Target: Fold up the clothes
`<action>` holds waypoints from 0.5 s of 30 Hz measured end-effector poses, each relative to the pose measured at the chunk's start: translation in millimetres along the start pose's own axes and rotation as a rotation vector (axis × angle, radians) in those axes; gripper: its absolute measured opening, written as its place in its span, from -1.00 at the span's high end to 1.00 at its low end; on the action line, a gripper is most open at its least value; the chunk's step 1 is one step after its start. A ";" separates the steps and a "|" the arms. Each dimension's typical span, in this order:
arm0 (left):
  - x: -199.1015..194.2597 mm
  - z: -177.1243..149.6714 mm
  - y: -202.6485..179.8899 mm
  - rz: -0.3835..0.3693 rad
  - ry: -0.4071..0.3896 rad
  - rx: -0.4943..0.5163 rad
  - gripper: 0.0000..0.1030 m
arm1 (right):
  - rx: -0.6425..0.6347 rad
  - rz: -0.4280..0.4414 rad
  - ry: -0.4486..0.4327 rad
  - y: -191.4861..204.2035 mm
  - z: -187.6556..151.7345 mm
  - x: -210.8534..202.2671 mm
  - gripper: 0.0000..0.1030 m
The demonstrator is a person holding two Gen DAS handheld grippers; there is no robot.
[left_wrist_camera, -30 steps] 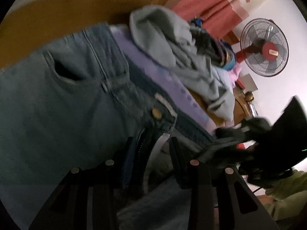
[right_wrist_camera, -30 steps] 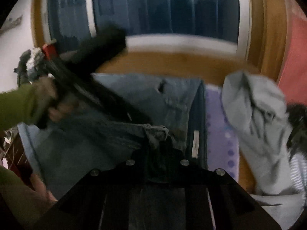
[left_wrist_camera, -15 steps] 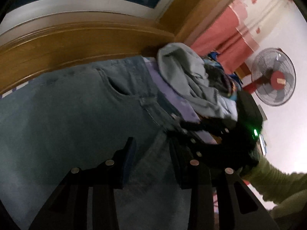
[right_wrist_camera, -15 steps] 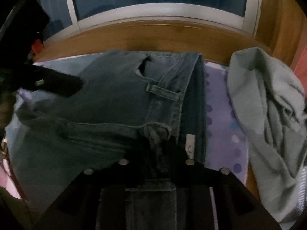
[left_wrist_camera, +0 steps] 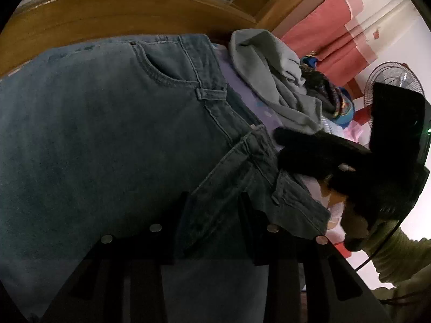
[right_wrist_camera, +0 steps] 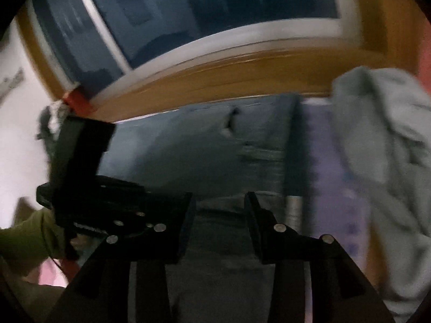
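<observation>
Since a second ago: the right gripper (right_wrist_camera: 218,212) has let the waistband go, jaws parted.
Left gripper (left_wrist_camera: 212,215): parted around a folded denim edge, not visibly clamping.
Jeans (left_wrist_camera: 107,134): flat on the bed, waistband toward the grey hoodie (left_wrist_camera: 269,75), legs running left.
Fabric: stiff, seamed denim.

Faded, matt denim is seen on the jeans (left_wrist_camera: 107,134), with raised stitching. Soft grey fleece cloth forms the hoodie (left_wrist_camera: 269,75). Glossy varnished wood is shown on the headboard (left_wrist_camera: 121,13).
</observation>
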State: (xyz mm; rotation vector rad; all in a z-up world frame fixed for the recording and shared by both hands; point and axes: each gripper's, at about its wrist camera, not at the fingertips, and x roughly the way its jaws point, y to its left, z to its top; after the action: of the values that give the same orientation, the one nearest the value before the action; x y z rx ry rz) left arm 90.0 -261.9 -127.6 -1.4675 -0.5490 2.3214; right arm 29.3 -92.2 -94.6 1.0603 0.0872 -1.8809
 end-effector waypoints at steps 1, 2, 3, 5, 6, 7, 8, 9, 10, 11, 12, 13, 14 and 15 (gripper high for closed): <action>0.5 0.5 -1.5 0.016 -0.003 -0.001 0.32 | -0.018 -0.013 0.020 0.0 -1.6 8.0 0.29; 1.1 1.0 -3.1 0.032 -0.006 -0.002 0.32 | -0.034 -0.039 0.039 -2.5 -2.8 15.6 0.34; 1.6 1.4 -4.6 0.048 -0.010 -0.002 0.32 | -0.054 -0.067 0.053 -7.2 -5.1 23.0 0.46; 2.6 2.4 -7.7 0.080 -0.016 -0.005 0.32 | -0.057 -0.065 0.063 -16.5 -5.8 26.7 0.57; 2.0 3.2 -8.8 0.089 -0.023 -0.022 0.32 | -0.048 -0.051 0.063 -20.8 -5.4 25.5 0.60; -3.9 0.1 -13.1 0.107 -0.036 -0.020 0.32 | -0.039 -0.042 0.061 -24.0 -5.5 23.7 0.63; -9.7 -3.1 -17.4 0.125 -0.048 -0.017 0.32 | -0.030 -0.032 0.057 -25.7 -5.8 21.5 0.63; -15.4 -6.3 -21.7 0.143 -0.060 -0.015 0.32 | -0.022 -0.025 0.049 -24.7 -6.2 18.0 0.63; -18.6 -9.8 -27.6 0.152 -0.067 -0.009 0.32 | -0.012 -0.025 0.041 -25.1 -6.5 14.6 0.62; -22.2 -16.5 -33.9 0.156 -0.071 -0.007 0.32 | -0.004 -0.030 0.031 -26.2 -7.8 9.9 0.59; -25.7 -23.2 -40.3 0.160 -0.076 -0.006 0.31 | -0.002 -0.046 0.019 -28.9 -10.9 2.3 0.58; -29.3 -29.8 -46.6 0.165 -0.081 -0.005 0.31 | 0.002 -0.063 0.007 -32.0 -14.2 -5.4 0.57; -32.9 -36.5 -53.0 0.169 -0.085 -0.004 0.31 | 0.008 -0.077 -0.005 -36.0 -17.3 -13.3 0.57; -36.5 -43.2 -59.3 0.174 -0.090 -0.003 0.30 | 0.016 -0.087 -0.017 -40.5 -19.1 -21.4 0.57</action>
State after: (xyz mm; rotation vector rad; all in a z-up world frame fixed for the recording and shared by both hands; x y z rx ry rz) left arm 148.8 -221.8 -87.0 -1.4704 -0.4647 2.5314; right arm 14.7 -46.1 -105.9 1.0660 0.1096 -1.9716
